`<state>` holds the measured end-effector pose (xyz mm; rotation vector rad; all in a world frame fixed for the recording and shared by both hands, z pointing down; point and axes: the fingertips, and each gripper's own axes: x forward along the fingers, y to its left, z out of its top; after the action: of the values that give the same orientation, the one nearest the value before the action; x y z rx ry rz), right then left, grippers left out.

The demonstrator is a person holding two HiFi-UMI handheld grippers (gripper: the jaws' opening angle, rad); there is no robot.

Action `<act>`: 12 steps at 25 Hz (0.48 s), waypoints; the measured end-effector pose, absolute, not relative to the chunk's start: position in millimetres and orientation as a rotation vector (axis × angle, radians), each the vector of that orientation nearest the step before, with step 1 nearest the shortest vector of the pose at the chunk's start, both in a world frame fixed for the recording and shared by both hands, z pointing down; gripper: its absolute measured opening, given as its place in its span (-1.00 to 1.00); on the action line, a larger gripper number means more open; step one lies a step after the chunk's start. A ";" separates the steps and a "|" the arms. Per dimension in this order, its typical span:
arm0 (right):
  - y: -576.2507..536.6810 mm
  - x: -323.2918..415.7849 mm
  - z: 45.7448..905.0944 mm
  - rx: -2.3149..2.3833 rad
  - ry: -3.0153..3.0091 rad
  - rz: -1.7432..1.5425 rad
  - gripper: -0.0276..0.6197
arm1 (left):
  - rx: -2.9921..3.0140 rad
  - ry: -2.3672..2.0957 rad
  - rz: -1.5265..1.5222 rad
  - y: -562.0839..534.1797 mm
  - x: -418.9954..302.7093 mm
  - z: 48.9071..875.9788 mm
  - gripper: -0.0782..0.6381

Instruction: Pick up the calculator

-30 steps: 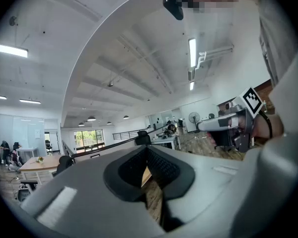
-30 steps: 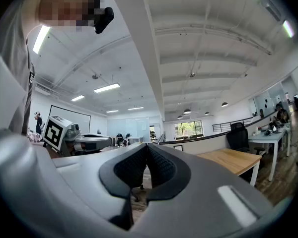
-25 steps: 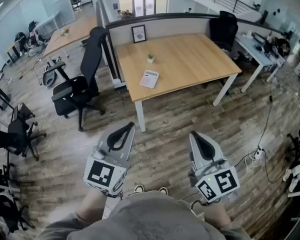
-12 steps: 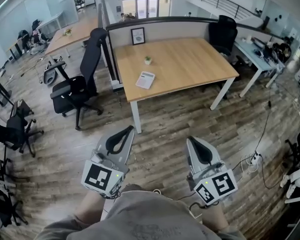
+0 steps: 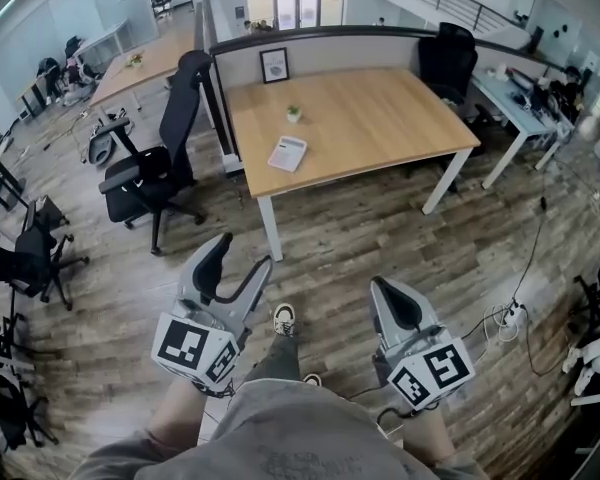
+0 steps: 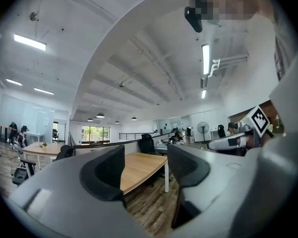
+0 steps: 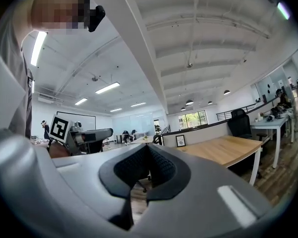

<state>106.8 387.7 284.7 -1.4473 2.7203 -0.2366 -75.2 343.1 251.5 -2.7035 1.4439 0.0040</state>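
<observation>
Whereas both tools were closed a second earlier, the left tool (image 5: 242, 254) now has its jaws opening, with nothing between them. The right tool (image 5: 385, 288) is closed and empty, and a person's shoe (image 5: 284, 319) has appeared between the two over the wood-plank floor (image 5: 360, 238). Ahead, in an open office, stands a light wooden rectangular surface (image 5: 380, 118) backed by a grey partition (image 5: 330, 53), with a black office chair (image 5: 165, 158) off its left edge. The flat white calculator (image 5: 287, 153) lies near the surface's front-left corner. Its long axis runs from front edge to back edge, slightly skewed; which end faces forward cannot be told.

Wood-floored office (image 5: 360, 238), desks (image 5: 380, 118), chairs (image 5: 155, 173)
</observation>
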 end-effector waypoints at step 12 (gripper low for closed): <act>298.9 102.2 295.6 -1.459 2.750 -0.266 -0.88 | -2.709 1.469 -0.042 261.7 -84.5 266.1 -0.04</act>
<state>102.2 298.9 295.6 -1.4589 2.7504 -0.2656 -84.5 261.7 266.1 -2.7089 1.4694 -0.0424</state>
